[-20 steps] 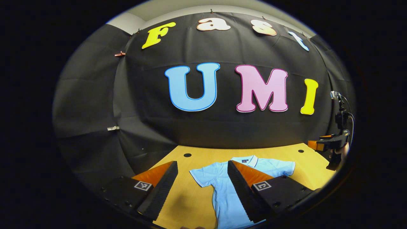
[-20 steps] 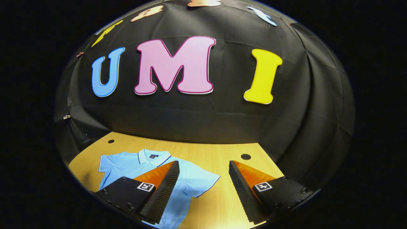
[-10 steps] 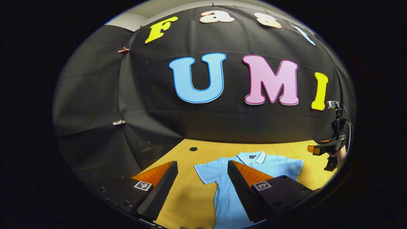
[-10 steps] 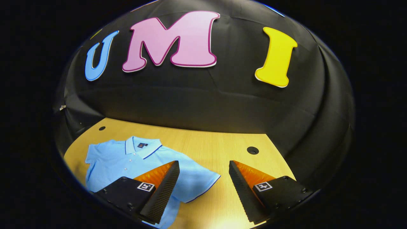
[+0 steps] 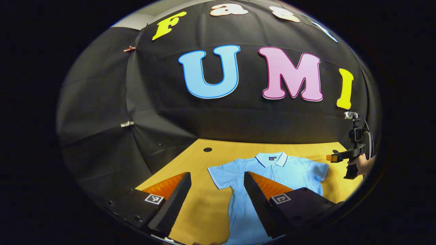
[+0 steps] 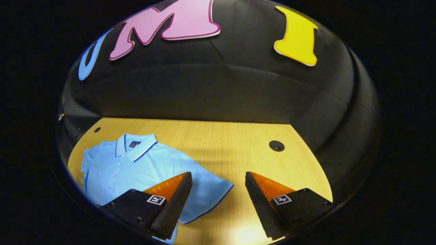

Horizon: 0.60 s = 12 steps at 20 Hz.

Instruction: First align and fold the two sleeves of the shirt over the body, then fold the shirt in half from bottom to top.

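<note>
A light blue polo shirt (image 5: 272,172) lies flat on the wooden table (image 5: 201,207), collar toward the back wall and both short sleeves spread out. My left gripper (image 5: 217,195) hovers open above the shirt's left sleeve (image 5: 221,175), nothing between its fingers. In the right gripper view the same shirt (image 6: 136,166) lies at the lower left. My right gripper (image 6: 218,195) hangs open over the edge of its right sleeve (image 6: 207,194). The right gripper (image 5: 344,157) also appears far right in the left gripper view, held by a hand (image 5: 362,165).
The table (image 6: 224,143) has round cable holes at its back corners (image 5: 207,149) (image 6: 276,145). Black cloth walls close in the table at the back and both sides. Bare wood stretches to the right of the shirt in the right gripper view.
Both grippers have tipped downward and moved in toward the shirt, so the table and shirt take up more of each view. Both stay open.
</note>
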Each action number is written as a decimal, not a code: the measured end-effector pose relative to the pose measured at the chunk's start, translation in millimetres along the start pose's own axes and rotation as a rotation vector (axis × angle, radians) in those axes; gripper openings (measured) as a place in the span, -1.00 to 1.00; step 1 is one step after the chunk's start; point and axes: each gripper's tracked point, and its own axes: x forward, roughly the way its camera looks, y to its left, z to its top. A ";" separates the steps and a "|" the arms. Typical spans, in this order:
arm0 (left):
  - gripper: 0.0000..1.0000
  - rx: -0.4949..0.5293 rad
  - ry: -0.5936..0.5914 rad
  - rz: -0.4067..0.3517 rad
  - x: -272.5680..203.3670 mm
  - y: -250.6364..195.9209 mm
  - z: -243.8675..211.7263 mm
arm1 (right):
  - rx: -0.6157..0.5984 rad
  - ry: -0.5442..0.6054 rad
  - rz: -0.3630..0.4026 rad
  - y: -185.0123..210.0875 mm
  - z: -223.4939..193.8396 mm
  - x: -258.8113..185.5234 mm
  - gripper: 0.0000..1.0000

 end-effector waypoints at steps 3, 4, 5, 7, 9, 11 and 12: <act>0.97 -0.039 0.017 0.010 3.3 -0.5 -8.5 | -0.020 0.062 0.005 -1.3 -20.0 18.1 0.94; 0.96 -0.043 0.020 0.015 5.6 -1.2 -9.6 | -0.015 0.089 0.009 -1.2 -27.4 23.9 0.94; 0.96 -0.044 0.023 0.016 5.4 -1.8 -11.7 | -0.003 0.121 0.017 -0.1 -35.8 29.6 0.94; 0.97 -0.040 0.032 0.016 8.2 -4.6 -15.8 | 0.003 0.157 0.012 -2.2 -43.8 38.6 0.94; 0.97 -0.030 0.046 0.016 10.2 -6.2 -19.7 | 0.026 0.176 0.013 -2.8 -46.7 44.0 0.94; 0.96 -0.018 0.052 0.014 11.5 -8.3 -21.2 | 0.069 0.189 0.020 -6.3 -48.6 43.8 0.95; 0.97 -0.014 0.053 0.011 11.4 -9.1 -20.9 | 0.074 0.178 0.012 -9.3 -45.5 46.6 0.96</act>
